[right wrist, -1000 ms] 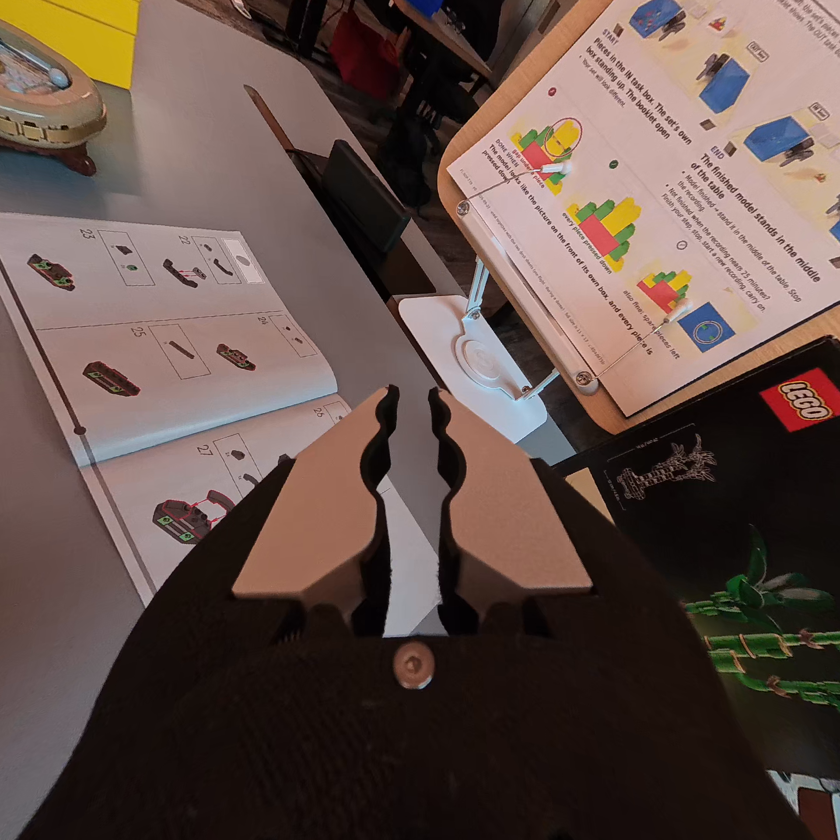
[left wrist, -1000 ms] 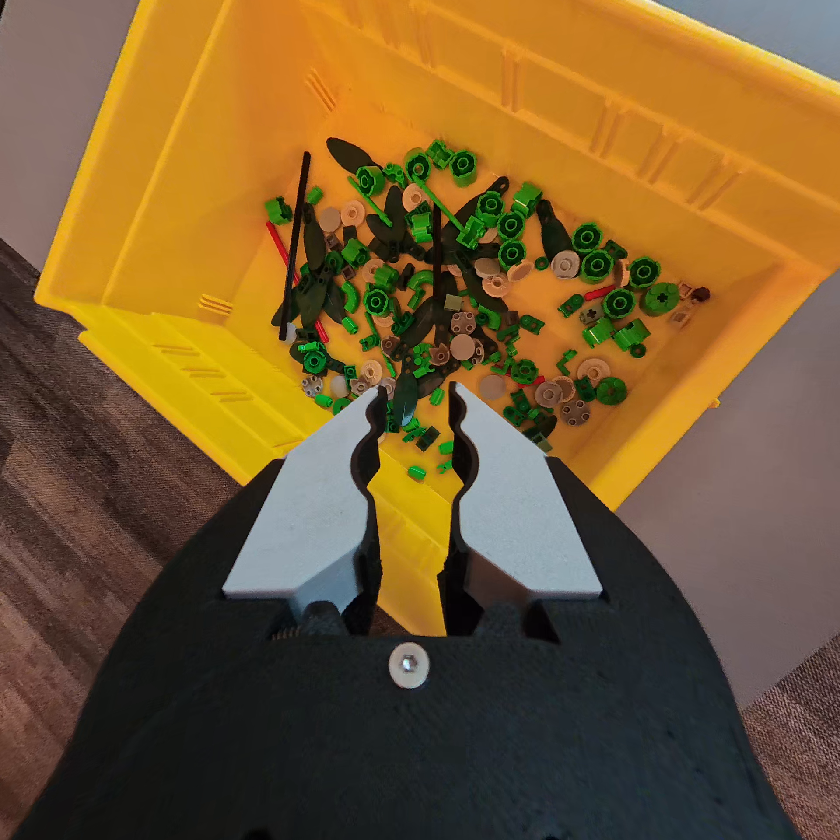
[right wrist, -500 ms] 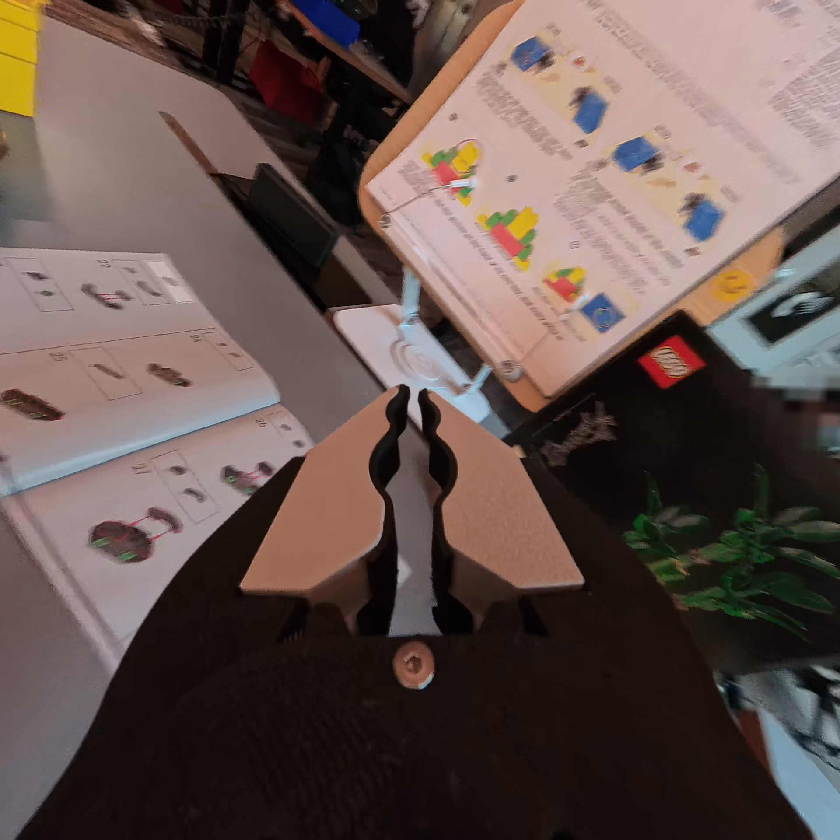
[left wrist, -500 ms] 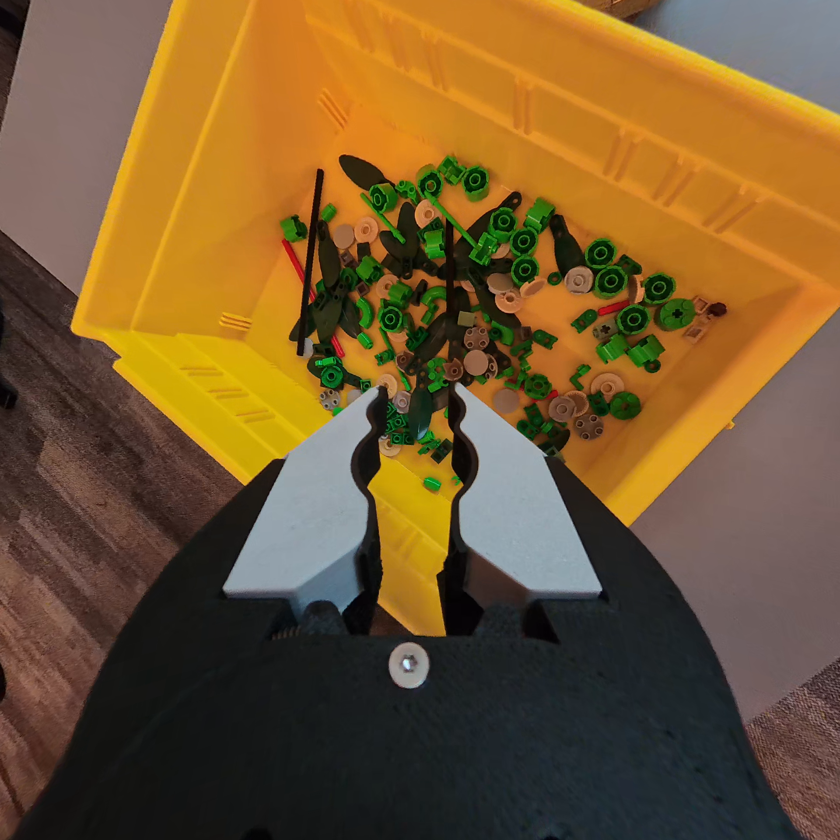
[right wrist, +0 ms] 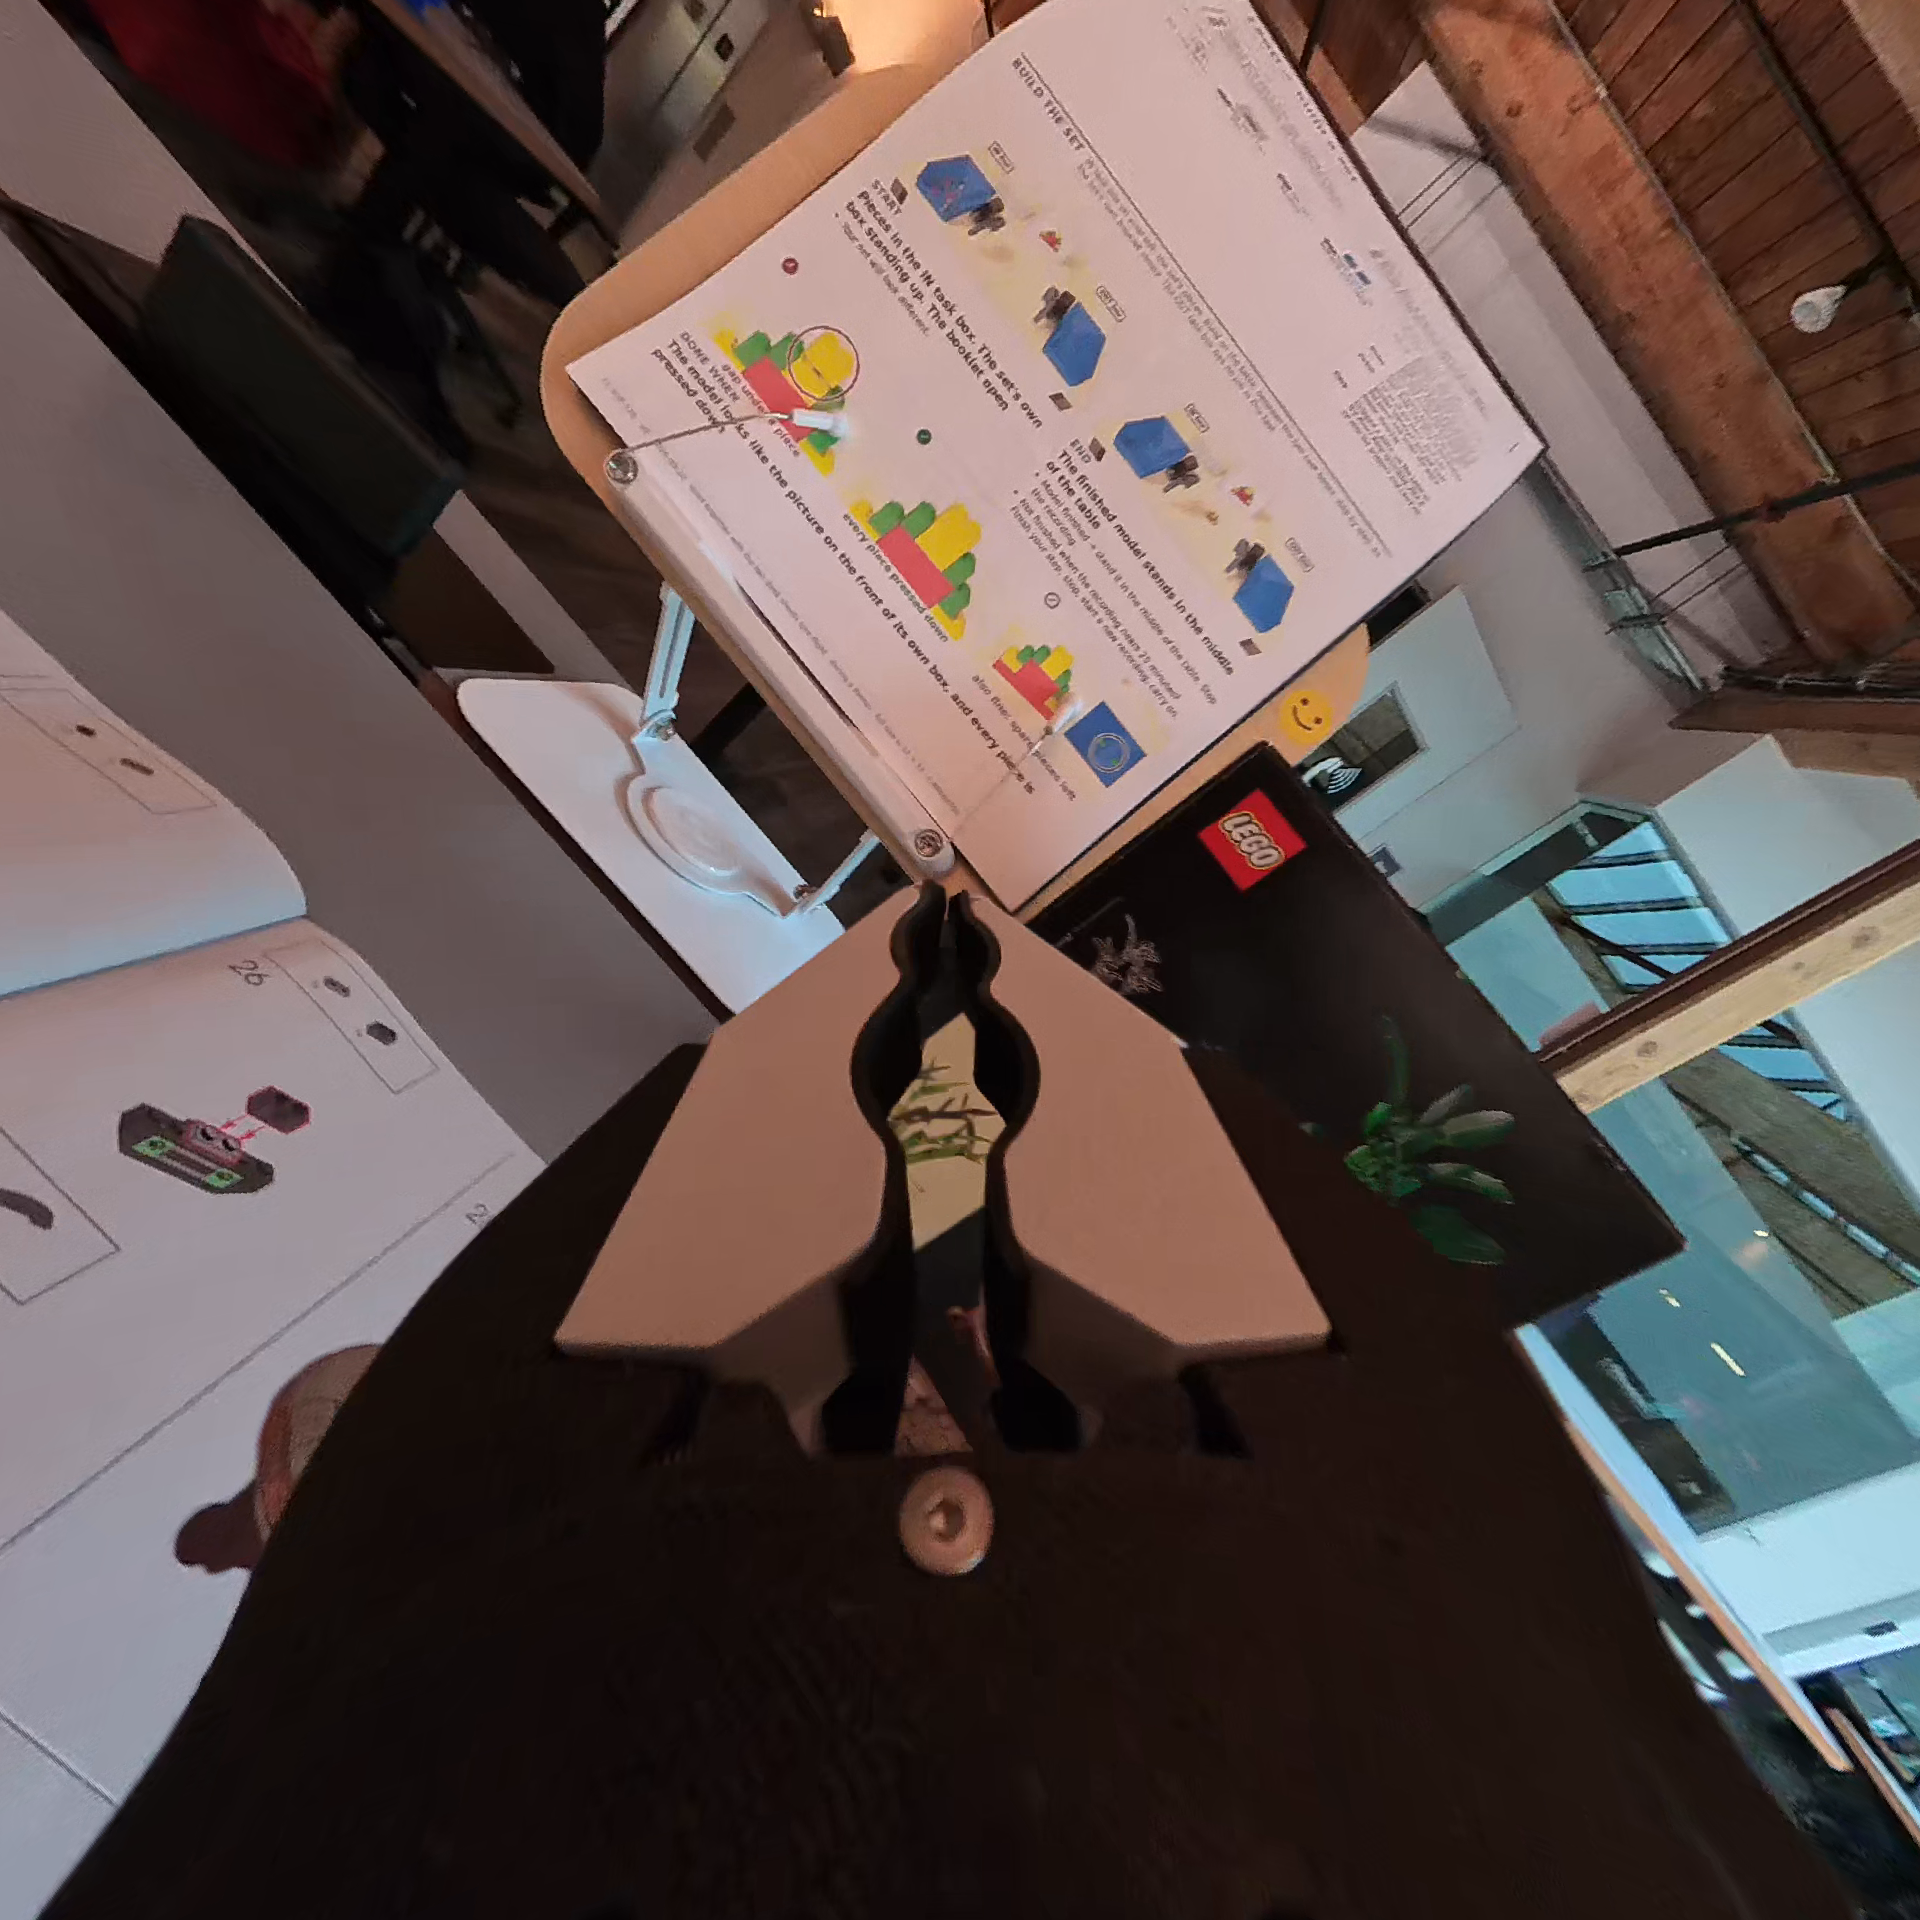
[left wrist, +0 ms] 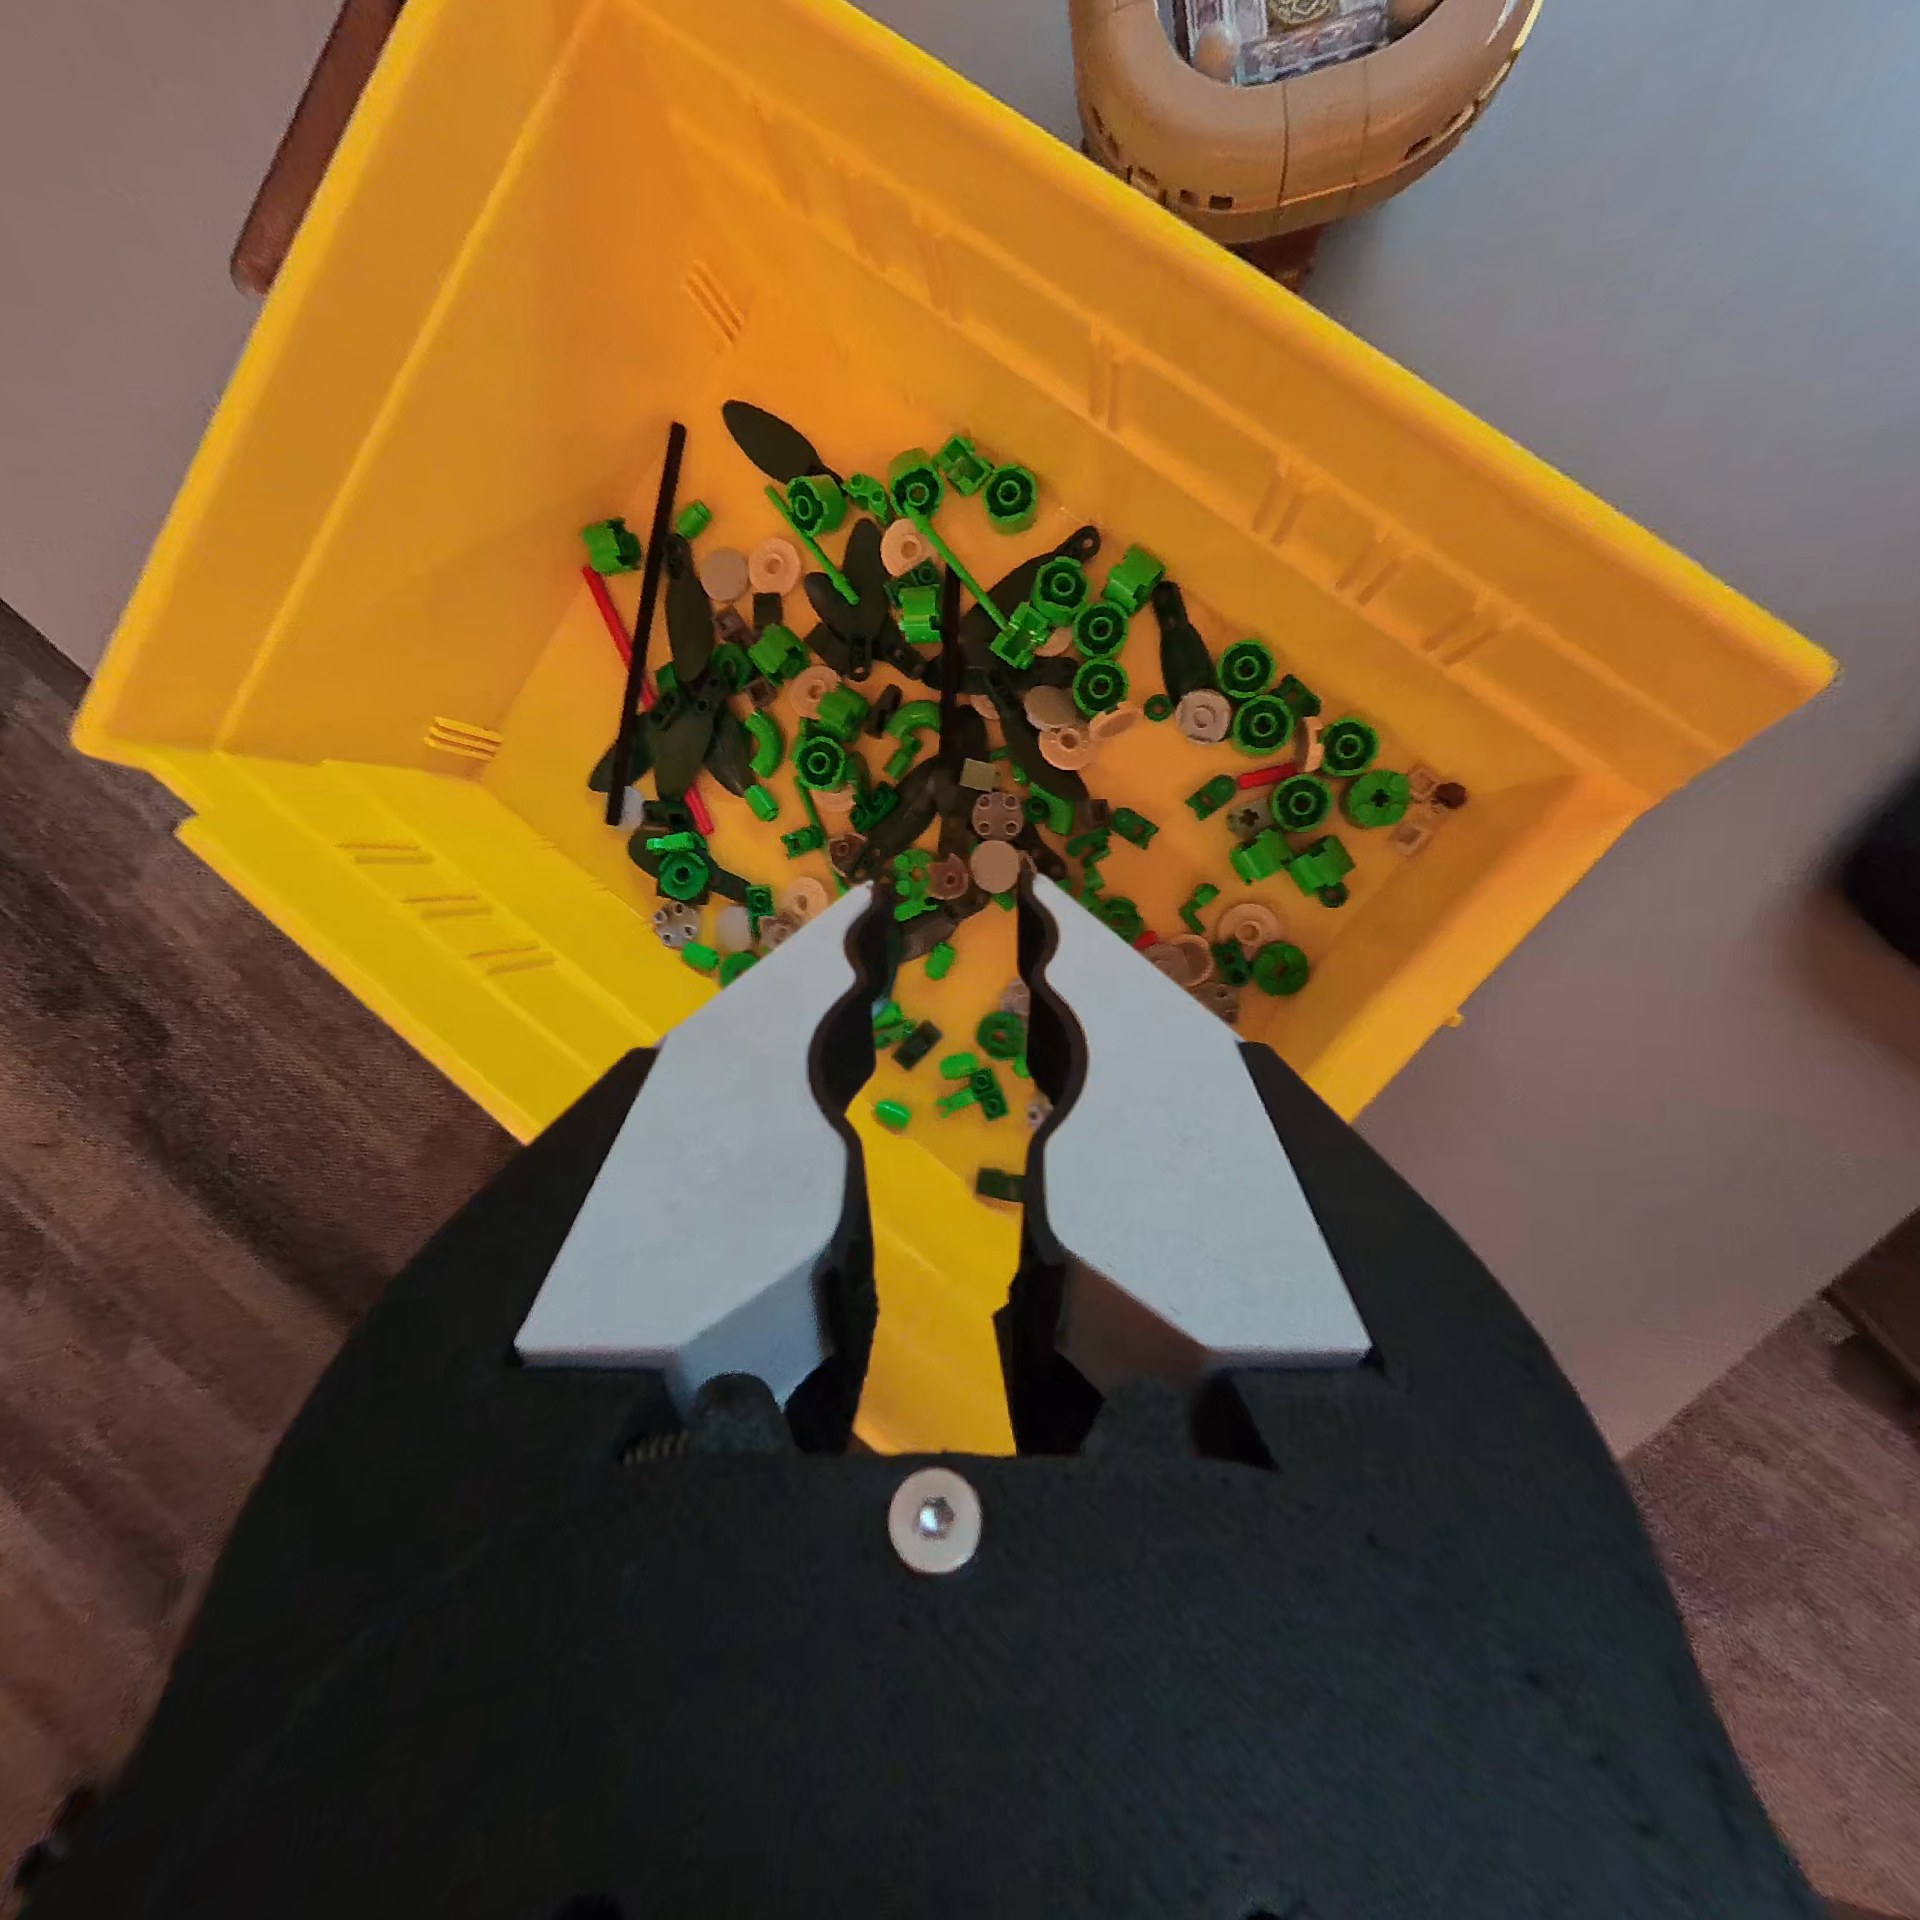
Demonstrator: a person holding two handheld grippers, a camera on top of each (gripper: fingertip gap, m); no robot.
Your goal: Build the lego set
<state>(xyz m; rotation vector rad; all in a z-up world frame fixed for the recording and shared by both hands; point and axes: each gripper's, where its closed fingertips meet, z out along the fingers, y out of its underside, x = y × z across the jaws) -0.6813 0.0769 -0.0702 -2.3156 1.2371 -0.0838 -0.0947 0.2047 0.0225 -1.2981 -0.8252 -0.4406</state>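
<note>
Hovering over a yellow plastic bin [left wrist: 436,436] on a grey tabletop [left wrist: 1662,436], the left gripper [left wrist: 948,896] holds its grey fingers narrowly apart with nothing between them. Loose green, dark green, tan and red lego pieces [left wrist: 966,727] lie scattered across the bin's floor, thickest toward its near wall, with a long black rod [left wrist: 646,623] lying by the left wall. A tan rounded model [left wrist: 1288,114] stands just beyond the bin's far corner.

Seen from the right wrist, the right gripper [right wrist: 943,906] has its fingertips pressed almost together, empty. An open white instruction booklet [right wrist: 208,1039] lies at the table's left edge. A printed sheet on a white stand [right wrist: 1039,416] rises beyond the table's far edge, and the black lego box [right wrist: 1351,1039] stands just beside it, right of the fingers.
</note>
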